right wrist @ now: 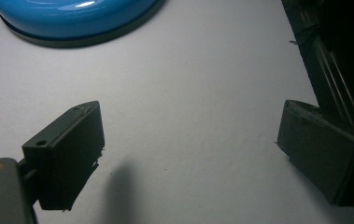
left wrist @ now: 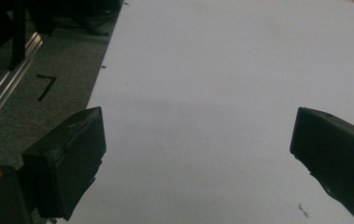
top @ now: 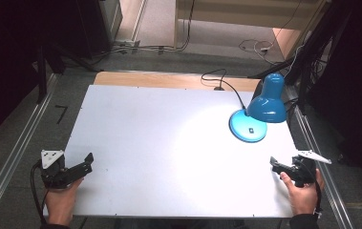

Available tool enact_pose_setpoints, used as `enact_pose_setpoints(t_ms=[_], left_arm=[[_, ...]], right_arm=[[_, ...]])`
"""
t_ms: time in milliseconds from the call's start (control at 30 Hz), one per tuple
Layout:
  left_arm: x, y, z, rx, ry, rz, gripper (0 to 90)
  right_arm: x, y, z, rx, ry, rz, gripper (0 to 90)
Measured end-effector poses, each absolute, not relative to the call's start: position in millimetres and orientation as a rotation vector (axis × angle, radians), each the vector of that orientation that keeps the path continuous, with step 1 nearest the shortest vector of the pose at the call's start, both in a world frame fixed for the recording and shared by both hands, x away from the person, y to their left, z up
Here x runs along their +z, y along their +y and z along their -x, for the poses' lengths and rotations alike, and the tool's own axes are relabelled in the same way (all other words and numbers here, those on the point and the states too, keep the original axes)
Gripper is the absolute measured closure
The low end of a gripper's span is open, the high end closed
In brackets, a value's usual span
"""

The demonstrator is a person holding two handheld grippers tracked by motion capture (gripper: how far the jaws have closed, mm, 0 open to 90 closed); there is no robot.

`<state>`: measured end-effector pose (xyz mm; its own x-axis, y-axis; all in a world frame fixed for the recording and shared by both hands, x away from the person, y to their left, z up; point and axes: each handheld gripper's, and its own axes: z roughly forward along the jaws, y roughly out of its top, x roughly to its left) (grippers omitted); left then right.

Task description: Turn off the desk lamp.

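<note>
Lamp ahead of your right claw

Lamp (top: 260, 112) stands at the far right of the white table (top: 169, 143), its round blue base (right wrist: 72, 18) flat on the board and its shade leaning over it toward the right edge. Your right gripper (top: 276, 164) is the nearer one: the base lies ahead of it and a little left, near but apart. Its jaws stand released, nothing between them. Your left gripper (top: 85, 164) rests well apart from the lamp at the near left corner, also released and empty.

Open white counter (top: 159, 148) between both sides, only the blue lamp (top: 257, 112) blocking the far right corner.
</note>
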<state>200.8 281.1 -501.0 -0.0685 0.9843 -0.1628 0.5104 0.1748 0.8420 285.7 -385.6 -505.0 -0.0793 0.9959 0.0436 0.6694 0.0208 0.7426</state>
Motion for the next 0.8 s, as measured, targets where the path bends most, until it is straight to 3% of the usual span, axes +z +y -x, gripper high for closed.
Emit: enact_pose_setpoints(t_ms=[533,800], left_arm=[[-492.3,280.8,-203.3,0.830,1.658,-1.460,13.0],[-495.2,277.0,-203.8,0.865,1.621,-1.510,6.4]], right_arm=[[-500.0,-380.5,-283.9,0.880,1.800,-1.671,6.0],[-499.2,-378.5,-285.7,0.880,1.803,-1.679,6.0]])
